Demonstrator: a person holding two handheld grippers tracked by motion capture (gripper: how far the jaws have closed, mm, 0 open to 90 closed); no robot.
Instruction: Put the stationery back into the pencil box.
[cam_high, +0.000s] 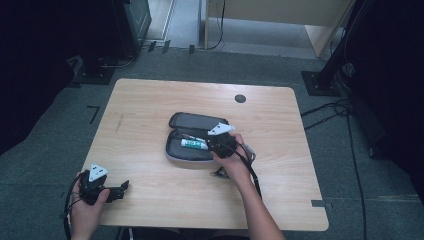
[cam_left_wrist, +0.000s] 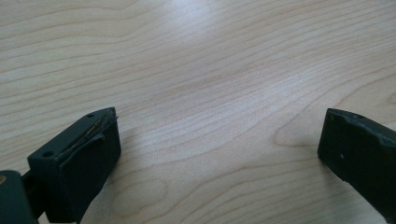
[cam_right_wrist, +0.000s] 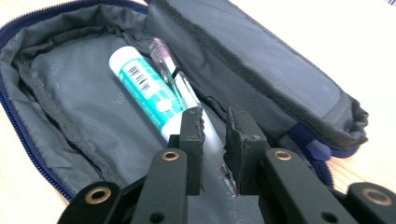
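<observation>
Inside the open grey fabric zip pouch (cam_right_wrist: 93, 140), beside its white-and-teal glue stick (cam_right_wrist: 144, 91), the right claw (cam_right_wrist: 215, 122) stands narrow around a clear pen (cam_right_wrist: 180, 88) (pads seemingly not pressing), which might roll away; the left claw (cam_left_wrist: 219, 144) idles wide, well apart.

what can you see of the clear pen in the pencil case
The pen is slim with a clear barrel, a purple-pink end pointing into the case and a clear clip. It lies in the open grey fabric pencil case, alongside a white and teal tube, seemingly touching it. Its near end runs between the jaws of the right gripper, which stand narrowly apart around it; whether the pads press on it cannot be told.
</observation>
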